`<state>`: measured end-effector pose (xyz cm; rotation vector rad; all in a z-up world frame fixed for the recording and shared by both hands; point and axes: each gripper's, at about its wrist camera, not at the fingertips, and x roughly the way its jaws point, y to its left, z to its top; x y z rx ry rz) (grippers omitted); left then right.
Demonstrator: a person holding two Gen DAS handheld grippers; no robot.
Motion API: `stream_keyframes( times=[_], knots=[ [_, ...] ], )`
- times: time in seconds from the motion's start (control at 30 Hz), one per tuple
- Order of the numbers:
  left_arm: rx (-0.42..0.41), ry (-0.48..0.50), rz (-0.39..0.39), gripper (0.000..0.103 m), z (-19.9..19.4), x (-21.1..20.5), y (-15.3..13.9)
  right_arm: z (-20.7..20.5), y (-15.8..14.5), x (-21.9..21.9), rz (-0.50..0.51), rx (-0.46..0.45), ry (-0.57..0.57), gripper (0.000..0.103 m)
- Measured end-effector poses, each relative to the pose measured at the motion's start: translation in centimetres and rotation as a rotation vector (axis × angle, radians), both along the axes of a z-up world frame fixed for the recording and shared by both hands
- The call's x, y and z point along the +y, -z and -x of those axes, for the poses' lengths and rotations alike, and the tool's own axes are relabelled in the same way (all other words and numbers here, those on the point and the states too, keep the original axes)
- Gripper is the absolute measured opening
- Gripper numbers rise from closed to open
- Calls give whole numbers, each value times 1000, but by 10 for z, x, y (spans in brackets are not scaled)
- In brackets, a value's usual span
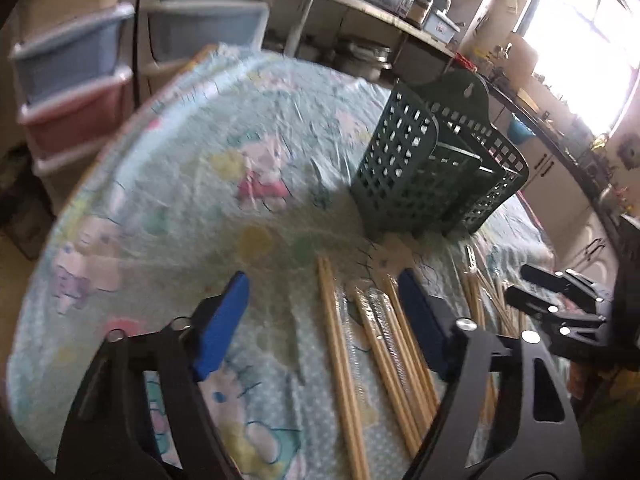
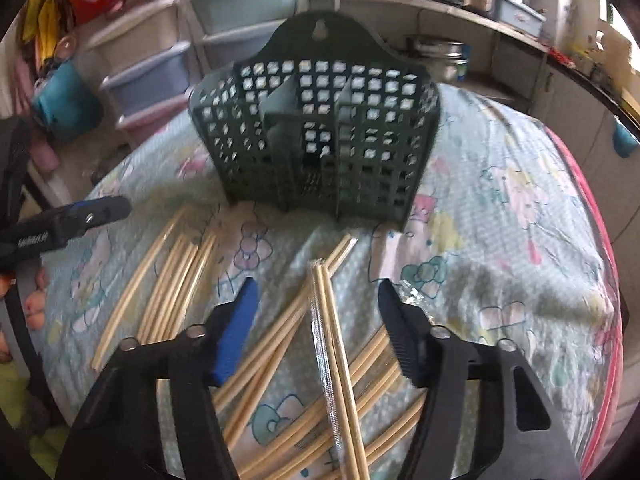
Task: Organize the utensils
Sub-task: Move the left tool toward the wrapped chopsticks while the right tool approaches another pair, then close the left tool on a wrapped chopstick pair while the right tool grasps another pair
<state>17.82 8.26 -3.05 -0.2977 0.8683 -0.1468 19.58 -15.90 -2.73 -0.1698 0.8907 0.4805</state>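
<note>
The dark green perforated plastic utensil basket (image 2: 316,136) stood upright at twelve o'clock on the pastel cartoon-print tablecloth (image 2: 500,208). Pale bamboo chopsticks (image 2: 336,344) lay scattered before it, toward six. The left gripper (image 1: 324,320) and the right gripper (image 2: 316,320) hovered above them, jaws apart, grasping nothing.

Both your wrist views look steeply down, close over the table (image 1: 168,200). Both share the green basket (image 2: 316,136) near its far edge and, probably, the same blurred chopsticks (image 2: 332,356) nearer you.
</note>
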Motion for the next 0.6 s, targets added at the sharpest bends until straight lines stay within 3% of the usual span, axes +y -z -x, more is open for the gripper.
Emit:
stream_keyframes(
  times=[0.13, 0.23, 0.6],
  knots=[
    [56, 32, 66, 39, -15, -5, 13, -2, 9, 4, 36, 22, -36, 44],
    [97, 57, 95, 30, -24, -8, 20, -7, 16, 5, 50, 50, -42, 38],
    [211, 38, 108, 30, -63, -9, 41, -24, 34, 5, 60, 127, -88, 29]
  ],
)
